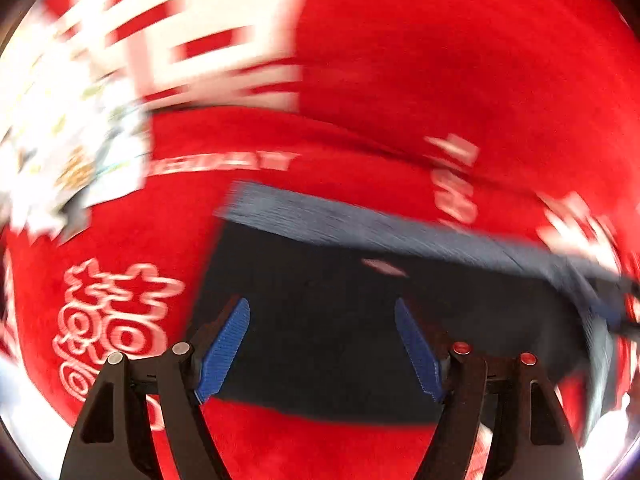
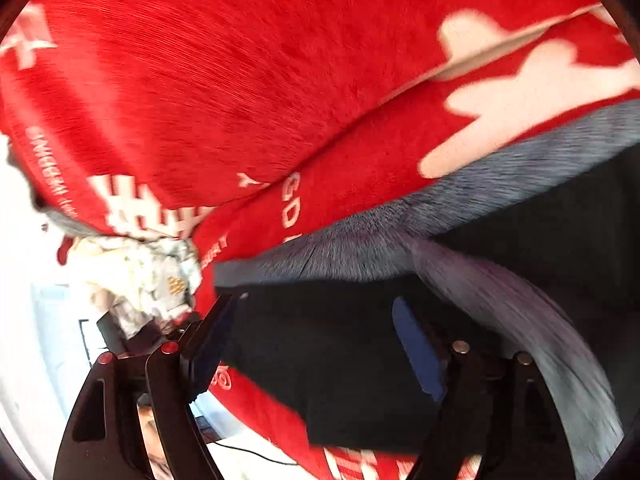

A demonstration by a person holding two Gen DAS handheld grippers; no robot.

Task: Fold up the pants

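The left tool [image 1: 322,344] and the right tool [image 2: 316,348] both stand spread, pinching nothing. The dark navy fabric pants [image 1: 360,312], already folded into a block, lie just under and ahead of both tools on the red plush blanket with white lettering [image 1: 440,60]. The risk I see: a spread finger snagging the top layer while moving off, dragging the fold open.
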